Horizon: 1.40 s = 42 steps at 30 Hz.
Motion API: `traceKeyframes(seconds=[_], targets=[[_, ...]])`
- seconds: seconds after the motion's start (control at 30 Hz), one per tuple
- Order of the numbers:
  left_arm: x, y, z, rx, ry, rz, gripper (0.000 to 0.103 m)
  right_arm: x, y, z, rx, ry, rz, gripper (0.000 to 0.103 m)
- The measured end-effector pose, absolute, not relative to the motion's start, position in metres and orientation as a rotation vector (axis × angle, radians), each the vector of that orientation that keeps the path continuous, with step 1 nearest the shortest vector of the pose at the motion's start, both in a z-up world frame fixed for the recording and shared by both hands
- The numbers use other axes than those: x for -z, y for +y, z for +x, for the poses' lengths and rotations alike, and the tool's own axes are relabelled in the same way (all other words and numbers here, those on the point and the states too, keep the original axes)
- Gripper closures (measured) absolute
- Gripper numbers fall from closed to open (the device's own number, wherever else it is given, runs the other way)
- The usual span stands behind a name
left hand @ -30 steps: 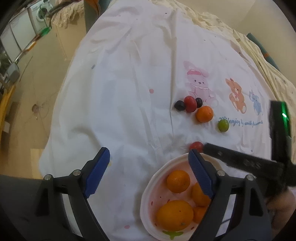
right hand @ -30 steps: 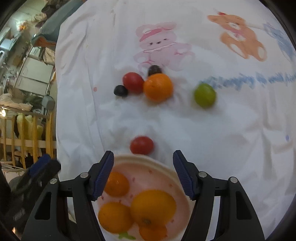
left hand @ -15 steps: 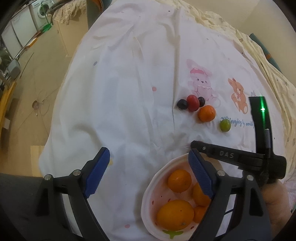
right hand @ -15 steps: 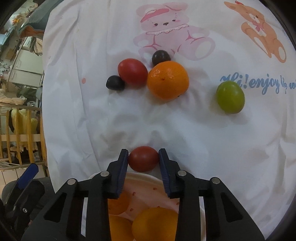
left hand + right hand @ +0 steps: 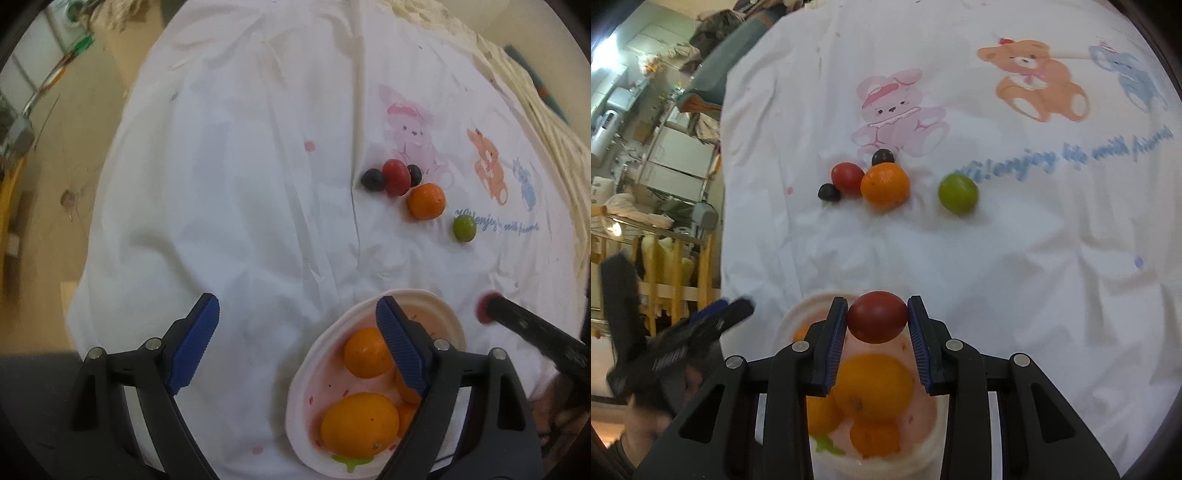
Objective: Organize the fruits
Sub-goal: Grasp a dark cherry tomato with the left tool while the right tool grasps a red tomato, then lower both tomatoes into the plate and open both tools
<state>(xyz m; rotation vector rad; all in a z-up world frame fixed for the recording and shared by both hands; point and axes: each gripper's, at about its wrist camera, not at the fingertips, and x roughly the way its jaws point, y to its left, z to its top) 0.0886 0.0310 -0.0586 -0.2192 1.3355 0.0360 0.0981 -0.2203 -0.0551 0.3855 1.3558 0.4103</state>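
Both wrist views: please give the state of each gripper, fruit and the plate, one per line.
right gripper: shut on red tomato
red tomato: held above plate
left gripper: open, holding nothing
plate: holds oranges
loose orange: lying on cloth
green fruit: lying on cloth, apart

Right claw (image 5: 877, 321) clamped on red tomato (image 5: 877, 322), left claw (image 5: 295, 343) spread wide
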Motion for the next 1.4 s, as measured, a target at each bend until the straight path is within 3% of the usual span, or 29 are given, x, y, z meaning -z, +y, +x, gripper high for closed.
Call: traceKeyframes(seconds=[0.2,0.3,0.47,0.6,0.77,0.93,0.97,1.4], targets=[[0.070,0.001,0.122,0.065,1.362,-0.037,0.020,0.052,-0.237,0.088,-0.399,1.310,0.466,0.068],[0.073,-0.009,0.142,0.118,1.345,0.033,0.033,0.050,-0.241,0.090,-0.399,1.294,0.470,0.068],[0.079,-0.025,0.166,0.199,1.285,0.144,0.042,0.053,-0.244,0.090,-0.405,1.300,0.464,0.068],[0.091,-0.038,0.178,0.268,1.275,0.191,0.058,0.056,-0.244,0.095,-0.408,1.303,0.465,0.068],[0.100,-0.046,0.184,0.260,1.261,0.275,0.058,0.060,-0.244,0.098,-0.416,1.313,0.480,0.068],[0.101,-0.049,0.190,0.282,1.249,0.276,0.072,0.062,-0.242,0.099,-0.417,1.321,0.475,0.068],[0.100,-0.050,0.190,0.290,1.245,0.275,0.083,0.062,-0.242,0.099,-0.415,1.321,0.470,0.068],[0.063,-0.035,0.164,0.272,1.269,0.160,0.083,0.059,-0.245,0.094,-0.421,1.310,0.473,0.068]])
